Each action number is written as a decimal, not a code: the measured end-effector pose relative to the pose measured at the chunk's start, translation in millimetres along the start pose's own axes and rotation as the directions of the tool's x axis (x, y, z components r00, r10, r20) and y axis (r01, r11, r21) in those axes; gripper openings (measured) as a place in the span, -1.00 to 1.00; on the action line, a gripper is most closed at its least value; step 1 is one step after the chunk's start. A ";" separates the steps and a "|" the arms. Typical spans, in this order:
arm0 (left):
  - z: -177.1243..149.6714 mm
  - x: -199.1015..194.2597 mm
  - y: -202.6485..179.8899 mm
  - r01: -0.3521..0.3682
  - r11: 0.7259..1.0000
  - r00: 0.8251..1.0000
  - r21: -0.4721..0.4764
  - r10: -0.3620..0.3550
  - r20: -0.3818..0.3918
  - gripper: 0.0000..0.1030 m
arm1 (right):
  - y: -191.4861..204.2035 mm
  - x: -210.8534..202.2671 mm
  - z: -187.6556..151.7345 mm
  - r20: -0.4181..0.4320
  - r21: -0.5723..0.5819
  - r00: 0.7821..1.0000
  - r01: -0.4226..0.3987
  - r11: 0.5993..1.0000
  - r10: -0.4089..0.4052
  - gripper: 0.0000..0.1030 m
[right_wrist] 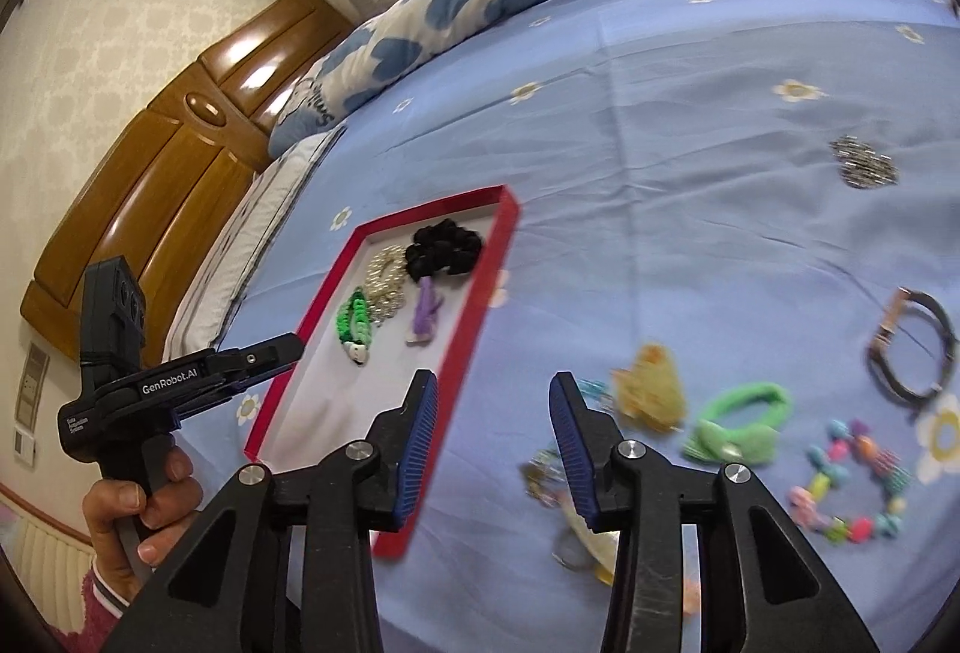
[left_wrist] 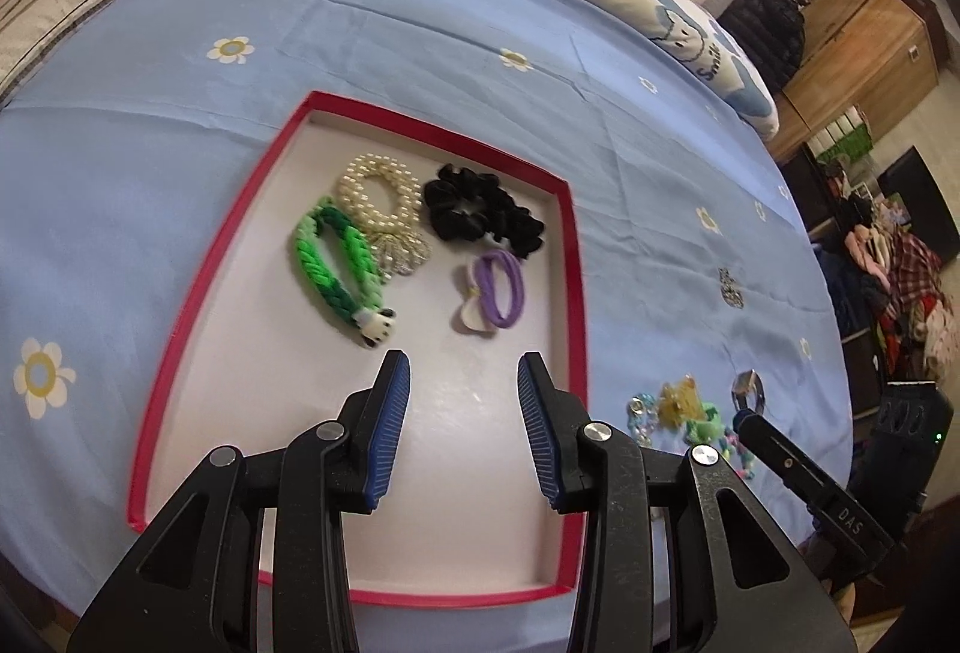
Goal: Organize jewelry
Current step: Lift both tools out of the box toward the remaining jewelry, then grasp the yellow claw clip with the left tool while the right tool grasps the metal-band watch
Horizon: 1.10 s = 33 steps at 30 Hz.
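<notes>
Your red tray (left_wrist: 577,257) lies on the blue flowered bed sheet (left_wrist: 420,53), holding 4 hair ties; more jewelry sits right of it. Both your left gripper (left_wrist: 464,383) and right gripper (right_wrist: 492,401) are apart, empty. A wooden headboard (right_wrist: 180,161) stands far left.

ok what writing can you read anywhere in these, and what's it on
"GenRobot.AI": side of the left gripper.
"DAS": arm of the right gripper.
"Smile": blue-heart quilt, printed repeatedly.
Small white label on the left gripper's handle: too small to read.
</notes>
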<state>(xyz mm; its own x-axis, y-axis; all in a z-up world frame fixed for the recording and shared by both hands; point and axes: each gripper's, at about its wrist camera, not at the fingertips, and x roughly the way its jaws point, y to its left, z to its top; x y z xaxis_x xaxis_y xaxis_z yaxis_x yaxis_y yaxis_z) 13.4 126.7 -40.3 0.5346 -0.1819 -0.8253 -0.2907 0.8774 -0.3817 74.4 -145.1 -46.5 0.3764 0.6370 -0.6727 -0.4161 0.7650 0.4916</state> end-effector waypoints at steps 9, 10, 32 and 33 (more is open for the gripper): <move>-16.8 5.9 -43.3 0.032 0.996 0.999 0.087 -0.029 -0.037 -0.31 | -43.3 -36.1 -16.4 0.047 0.085 0.997 0.054 0.995 -0.058 -0.19; -19.5 7.9 -49.7 0.036 0.994 0.998 0.101 -0.032 -0.045 -0.31 | -50.1 -40.9 -18.7 0.053 0.099 0.996 0.061 0.993 -0.067 -0.19; -41.9 60.9 -151.9 0.098 0.930 0.987 0.354 -0.044 -0.157 -0.11 | -136.0 -88.0 -28.1 0.112 0.260 0.972 0.171 0.950 -0.206 -0.17; -42.2 63.4 -154.5 0.096 0.928 0.986 0.360 -0.040 -0.160 -0.10 | -137.6 -87.9 -27.1 0.113 0.263 0.972 0.172 0.949 -0.207 -0.17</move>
<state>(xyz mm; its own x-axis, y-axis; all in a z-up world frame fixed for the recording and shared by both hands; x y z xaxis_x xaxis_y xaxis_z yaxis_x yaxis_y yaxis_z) 58.6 -39.1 -51.2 0.4124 -0.2856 -0.8651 0.0668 0.9565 -0.2839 76.1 -309.0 -70.0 0.5456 0.4711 -0.6931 -0.1128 0.8608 0.4962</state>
